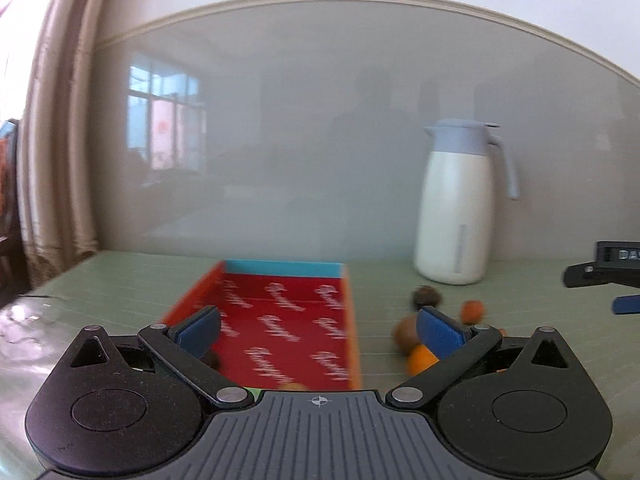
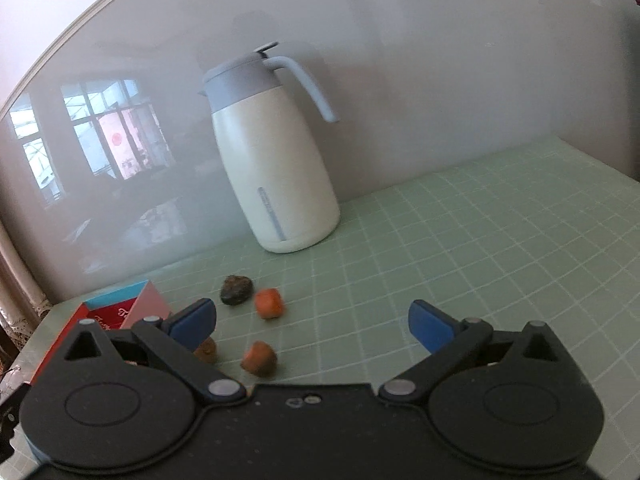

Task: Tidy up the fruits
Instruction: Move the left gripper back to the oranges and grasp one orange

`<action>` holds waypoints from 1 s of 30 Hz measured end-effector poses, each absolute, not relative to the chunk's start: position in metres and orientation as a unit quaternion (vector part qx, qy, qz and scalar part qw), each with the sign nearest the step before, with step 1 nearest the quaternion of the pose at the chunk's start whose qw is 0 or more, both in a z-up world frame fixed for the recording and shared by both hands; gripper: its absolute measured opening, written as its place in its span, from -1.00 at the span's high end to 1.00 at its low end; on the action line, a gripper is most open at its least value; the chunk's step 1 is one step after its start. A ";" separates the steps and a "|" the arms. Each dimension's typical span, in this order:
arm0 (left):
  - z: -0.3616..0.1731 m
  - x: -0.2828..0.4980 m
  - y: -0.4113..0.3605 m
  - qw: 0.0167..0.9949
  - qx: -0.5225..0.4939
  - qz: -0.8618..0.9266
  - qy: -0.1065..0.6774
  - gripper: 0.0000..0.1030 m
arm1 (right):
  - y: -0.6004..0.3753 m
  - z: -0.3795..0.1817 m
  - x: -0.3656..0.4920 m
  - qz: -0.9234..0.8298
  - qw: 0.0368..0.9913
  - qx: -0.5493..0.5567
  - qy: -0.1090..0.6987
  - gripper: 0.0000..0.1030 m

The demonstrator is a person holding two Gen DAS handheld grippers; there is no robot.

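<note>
In the left wrist view, a shallow red box [image 1: 280, 320] with a blue far wall lies on the green mat. My left gripper [image 1: 320, 330] hangs open over its near end, nothing between the fingers. A dark fruit [image 1: 210, 358] shows inside the box behind the left finger. Right of the box lie a dark fruit [image 1: 426, 296], a small orange one [image 1: 472, 310], a brown one [image 1: 406, 334] and an orange one [image 1: 420, 358]. In the right wrist view, my right gripper [image 2: 312, 320] is open and empty. Ahead of it lie the dark fruit [image 2: 236, 290] and two orange fruits [image 2: 270, 303] [image 2: 259, 357].
A white jug with a grey-blue lid [image 2: 276, 152] stands on the mat against the glossy wall panel, behind the fruits. The green grid mat [image 2: 480, 240] stretches away to the right. A curtain [image 1: 60, 140] hangs at the far left. One blue pad [image 1: 626, 304] of the right gripper shows at the frame's edge.
</note>
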State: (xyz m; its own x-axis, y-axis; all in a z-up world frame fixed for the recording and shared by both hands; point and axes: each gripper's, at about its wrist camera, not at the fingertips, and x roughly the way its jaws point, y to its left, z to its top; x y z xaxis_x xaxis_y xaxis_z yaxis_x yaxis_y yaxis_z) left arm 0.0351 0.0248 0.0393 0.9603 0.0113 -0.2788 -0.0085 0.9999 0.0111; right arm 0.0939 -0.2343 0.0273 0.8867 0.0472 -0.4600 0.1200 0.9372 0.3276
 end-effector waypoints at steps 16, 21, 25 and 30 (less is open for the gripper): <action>0.021 0.047 -0.060 0.979 0.025 -0.076 0.187 -0.99 | -0.280 0.034 0.080 -0.057 0.959 0.165 0.225 -0.99; 0.013 0.052 -0.086 0.975 0.043 -0.090 0.199 -0.94 | -0.296 0.034 0.072 -0.079 0.958 0.162 0.223 -0.99; 0.006 0.059 -0.103 0.969 0.045 -0.106 0.219 -0.63 | -0.307 0.034 0.064 -0.092 0.959 0.156 0.218 -0.99; -0.001 0.066 -0.117 0.966 0.039 -0.109 0.232 -0.52 | -0.321 0.031 0.057 -0.110 0.959 0.141 0.221 -0.99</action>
